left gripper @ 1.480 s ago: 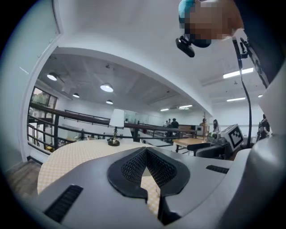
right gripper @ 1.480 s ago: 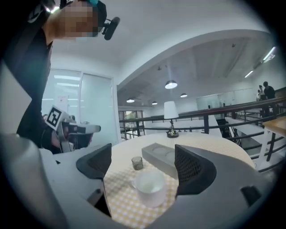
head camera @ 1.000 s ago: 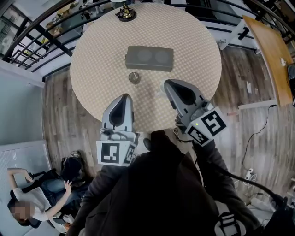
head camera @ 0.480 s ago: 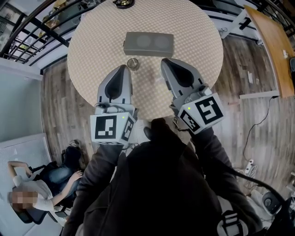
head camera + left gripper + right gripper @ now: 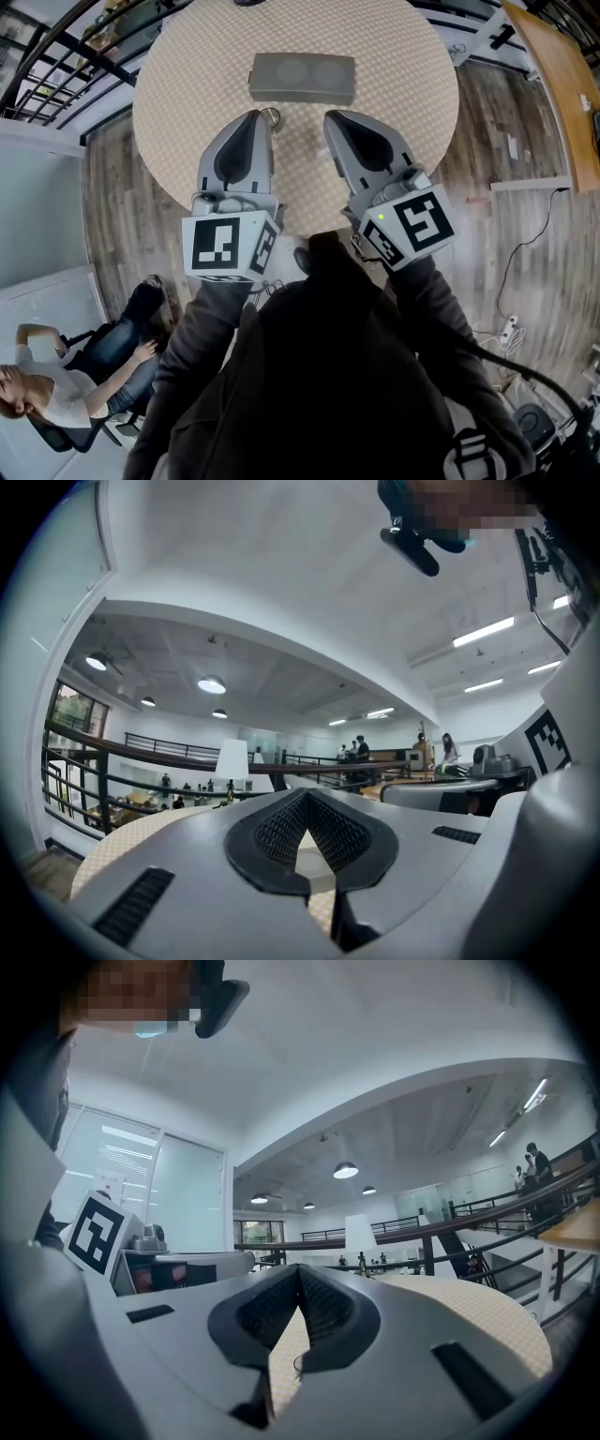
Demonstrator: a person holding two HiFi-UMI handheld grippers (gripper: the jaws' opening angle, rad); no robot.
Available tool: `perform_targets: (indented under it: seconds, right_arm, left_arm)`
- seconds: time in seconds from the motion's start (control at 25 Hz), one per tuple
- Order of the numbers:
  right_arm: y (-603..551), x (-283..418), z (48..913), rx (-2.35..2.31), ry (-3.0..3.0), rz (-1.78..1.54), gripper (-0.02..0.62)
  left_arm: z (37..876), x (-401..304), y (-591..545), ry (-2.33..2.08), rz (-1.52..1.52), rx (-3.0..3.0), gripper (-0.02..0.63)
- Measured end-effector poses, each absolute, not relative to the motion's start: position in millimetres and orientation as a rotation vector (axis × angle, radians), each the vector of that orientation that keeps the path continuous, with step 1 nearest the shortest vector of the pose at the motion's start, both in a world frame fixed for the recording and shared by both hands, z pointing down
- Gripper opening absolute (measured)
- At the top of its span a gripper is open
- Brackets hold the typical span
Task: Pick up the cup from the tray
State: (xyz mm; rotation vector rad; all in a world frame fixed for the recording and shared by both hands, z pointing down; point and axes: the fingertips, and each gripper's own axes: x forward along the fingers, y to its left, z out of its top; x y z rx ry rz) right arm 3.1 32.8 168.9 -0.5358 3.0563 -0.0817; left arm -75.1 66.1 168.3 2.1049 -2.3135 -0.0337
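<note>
A small metal cup (image 5: 273, 115) stands on the round woven table (image 5: 394, 84), just in front of a grey rectangular tray (image 5: 302, 78) with two round recesses. The cup is on the table, not in the tray. My left gripper (image 5: 251, 118) reaches over the table's near side, its tip right beside the cup and partly covering it. My right gripper (image 5: 334, 120) lies alongside, to the cup's right. Both point level toward the tray. In the left gripper view the left gripper (image 5: 305, 797) has its pads met and nothing held. The right gripper (image 5: 299, 1268) looks the same in its own view.
A white table lamp (image 5: 232, 761) stands at the table's far side, also seen as the lamp (image 5: 359, 1234) in the right gripper view. A black railing (image 5: 66, 56) curves behind the table. A wooden board (image 5: 553, 66) stands at the right. A person (image 5: 56, 394) sits at lower left.
My left gripper has moved forward over the table until its tip is beside the cup. The right gripper has hardly shifted. The lamp base has slid out of the top of the head view.
</note>
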Motion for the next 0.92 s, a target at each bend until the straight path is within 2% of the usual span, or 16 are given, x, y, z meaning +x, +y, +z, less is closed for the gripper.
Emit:
perform_targets:
  seconds: [0.92]
  right_arm:
    - [17.4, -5.3, 169.6, -0.543, 3.068, -0.045, 0.009]
  left_arm:
    - [175.3, -85.2, 55.2, -2.316, -0.036, 2.1, 0.006]
